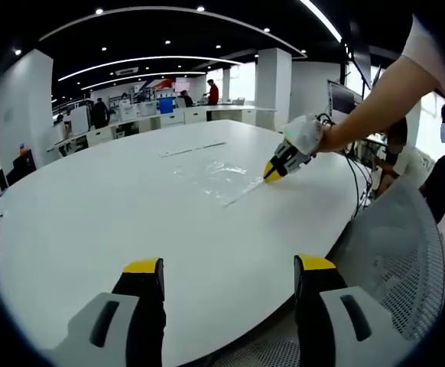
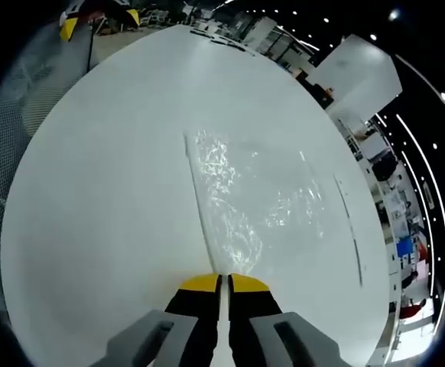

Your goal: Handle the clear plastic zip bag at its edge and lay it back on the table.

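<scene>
Table (image 1: 92,229) is lying bare around my left gripper (image 1: 228,277), jaws spread wide near its edge; across it, my right gripper (image 2: 222,281) is pinching the bag (image 2: 257,202) by its edge, flat on the table.

My two grippers: left idle and wide, right pinched together at the bag's edge.

My left gripper (image 1: 228,269) rises from six o'clock of the left gripper view, its yellow-tipped jaws spread far apart and holding nothing. At about two o'clock in that view I see my right gripper (image 1: 274,170) reaching in, tips angled down toward eight o'clock, carried on a bare forearm (image 1: 375,103) that stretches from the upper right with a short white sleeve at its top. In the right gripper view its jaws stand nearly together at six o'clock, clamped on the zip bag (image 2: 257,195) edge.
</scene>
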A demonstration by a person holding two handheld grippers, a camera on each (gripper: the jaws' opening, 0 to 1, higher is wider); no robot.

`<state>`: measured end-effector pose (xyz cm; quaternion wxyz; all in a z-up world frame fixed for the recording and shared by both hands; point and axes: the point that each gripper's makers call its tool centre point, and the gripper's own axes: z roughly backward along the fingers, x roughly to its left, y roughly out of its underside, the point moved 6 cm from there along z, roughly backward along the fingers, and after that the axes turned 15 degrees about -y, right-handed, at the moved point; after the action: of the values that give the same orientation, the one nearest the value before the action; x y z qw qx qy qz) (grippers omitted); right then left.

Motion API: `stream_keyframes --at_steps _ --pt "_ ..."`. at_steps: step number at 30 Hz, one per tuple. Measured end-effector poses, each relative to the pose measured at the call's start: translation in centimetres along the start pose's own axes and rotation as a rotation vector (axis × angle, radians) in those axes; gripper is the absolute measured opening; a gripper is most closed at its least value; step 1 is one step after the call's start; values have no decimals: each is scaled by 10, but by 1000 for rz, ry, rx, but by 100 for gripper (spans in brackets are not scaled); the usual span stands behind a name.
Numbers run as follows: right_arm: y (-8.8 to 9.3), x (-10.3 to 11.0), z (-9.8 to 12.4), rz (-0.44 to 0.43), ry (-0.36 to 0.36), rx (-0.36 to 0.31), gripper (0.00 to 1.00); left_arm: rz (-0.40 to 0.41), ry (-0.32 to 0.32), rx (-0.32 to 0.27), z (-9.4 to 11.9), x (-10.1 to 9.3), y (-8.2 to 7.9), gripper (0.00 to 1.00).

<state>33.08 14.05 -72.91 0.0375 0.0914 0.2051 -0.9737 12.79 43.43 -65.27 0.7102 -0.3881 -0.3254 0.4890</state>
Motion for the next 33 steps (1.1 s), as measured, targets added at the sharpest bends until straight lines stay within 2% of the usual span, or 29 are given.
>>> stream_keyframes --at_steps 8,12,33 --pt "-2 -1 5 11 2 8 0 -3 3 6 0 -1 0 67" --pt "-4 0 9 48 13 20 0 -3 5 7 0 0 1 67" --pt "-27 8 46 97 40 -22 0 -26 26 29 1 -4 3 65"
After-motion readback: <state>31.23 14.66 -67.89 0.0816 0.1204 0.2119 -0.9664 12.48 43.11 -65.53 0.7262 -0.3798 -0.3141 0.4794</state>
